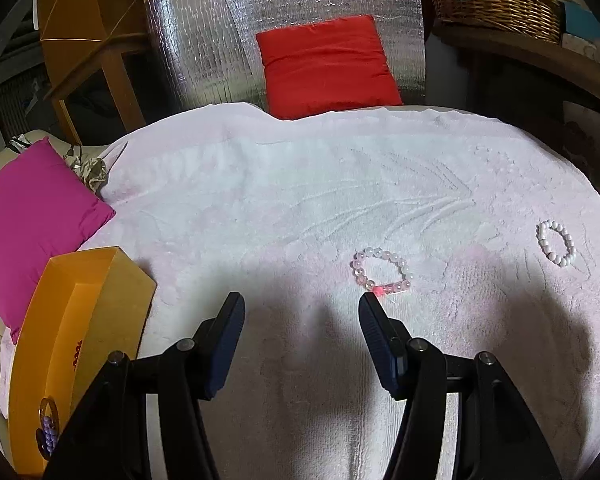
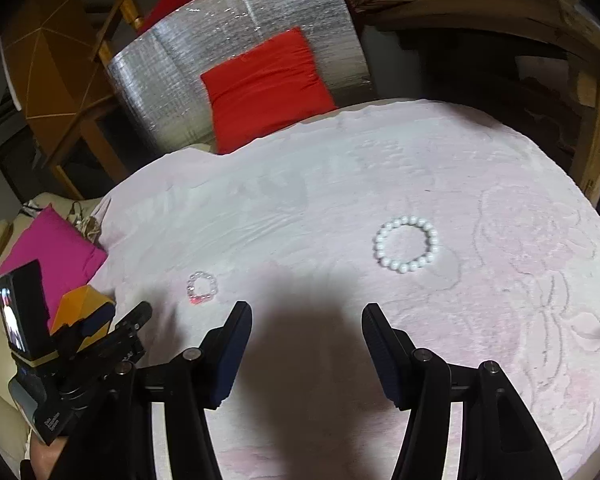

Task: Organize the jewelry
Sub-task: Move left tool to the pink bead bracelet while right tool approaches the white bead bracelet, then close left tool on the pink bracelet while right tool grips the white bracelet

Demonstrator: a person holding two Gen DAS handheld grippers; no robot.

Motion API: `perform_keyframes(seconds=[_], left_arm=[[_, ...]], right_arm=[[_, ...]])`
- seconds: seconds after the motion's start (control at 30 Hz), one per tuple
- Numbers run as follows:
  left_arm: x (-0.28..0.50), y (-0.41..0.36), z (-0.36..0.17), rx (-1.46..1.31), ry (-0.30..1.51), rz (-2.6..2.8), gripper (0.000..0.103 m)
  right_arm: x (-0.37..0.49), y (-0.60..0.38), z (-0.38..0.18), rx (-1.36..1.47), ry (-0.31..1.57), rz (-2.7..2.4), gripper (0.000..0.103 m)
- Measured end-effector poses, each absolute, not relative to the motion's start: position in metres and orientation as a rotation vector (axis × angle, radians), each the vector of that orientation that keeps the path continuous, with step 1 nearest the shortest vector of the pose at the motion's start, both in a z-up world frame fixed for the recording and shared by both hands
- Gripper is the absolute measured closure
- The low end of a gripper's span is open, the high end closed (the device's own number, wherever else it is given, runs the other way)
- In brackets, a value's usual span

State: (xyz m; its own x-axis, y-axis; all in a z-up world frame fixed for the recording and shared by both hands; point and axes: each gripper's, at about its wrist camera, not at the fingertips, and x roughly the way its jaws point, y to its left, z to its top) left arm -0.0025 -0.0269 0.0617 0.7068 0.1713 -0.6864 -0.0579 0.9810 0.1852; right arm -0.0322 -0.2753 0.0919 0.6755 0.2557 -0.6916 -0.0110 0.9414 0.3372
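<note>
Both grippers, left gripper (image 1: 302, 300) and right gripper (image 2: 306, 310), gape empty; white bracelet (image 2: 406, 244) centre frame, pink bracelet (image 1: 381, 270) lower right: straddle beads squarely before closing.

Left gripper (image 1: 302, 302): seen from its own wrist camera, tilted downward, its two black jaws standing apart with nothing between them.
Left fingers (image 1: 228, 344): dark blue ribbed pads facing each other across a wide gap, neither pressing on anything.
Right gripper (image 2: 306, 312): tilted downward at a similar slant, jaws likewise standing apart and empty.
Right fingers (image 2: 384, 356): dark blue pads, bare, held clear of the surface below.
Relation: the left gripper's body appears at the lower left of the right wrist view, beside the right gripper.
</note>
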Motion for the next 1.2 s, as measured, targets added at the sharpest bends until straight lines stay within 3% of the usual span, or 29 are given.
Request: perform_keyframes(seconds=[0.9,1.2], left_arm=[[0.041,0.025,0.039,0.048,0.897,0.105,0.043],[0.040,-0.006,0.040,0.037,0.857,-0.060,0.043]], right_arm=[[0.037,-0.344,0.070,0.300,0.898,0.010,0.043],[0.038,-0.359,0.063,0.325,0.916,0.000,0.046]])
